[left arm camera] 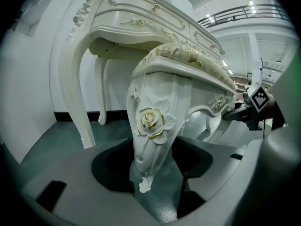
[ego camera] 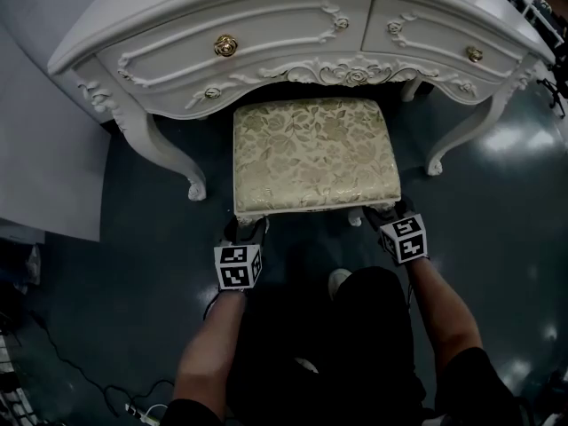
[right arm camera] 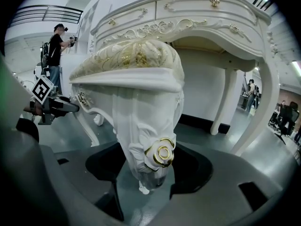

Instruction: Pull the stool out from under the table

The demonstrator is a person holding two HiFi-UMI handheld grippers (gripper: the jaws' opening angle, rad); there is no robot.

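On the dark floor (ego camera: pixel 133 264) in front of the white carved dressing table (ego camera: pixel 293 11) sits the stool (ego camera: pixel 315 153), its rear edge tucked at the table's apron and most of the seat out toward the person. Seat is a cream-gold floral brocade cushion. The legs are white and carved, with a gilt rose at each knee. Left hand-held gripper (ego camera: pixel 248 229) is clenched on the near left leg (left arm camera: pixel 150 126), and right hand-held gripper (ego camera: pixel 386 213) is clenched on the near right leg (right arm camera: pixel 153 140). Stool is centred between the table's front legs, with gaps on both sides. Open floor lies either side of the person.
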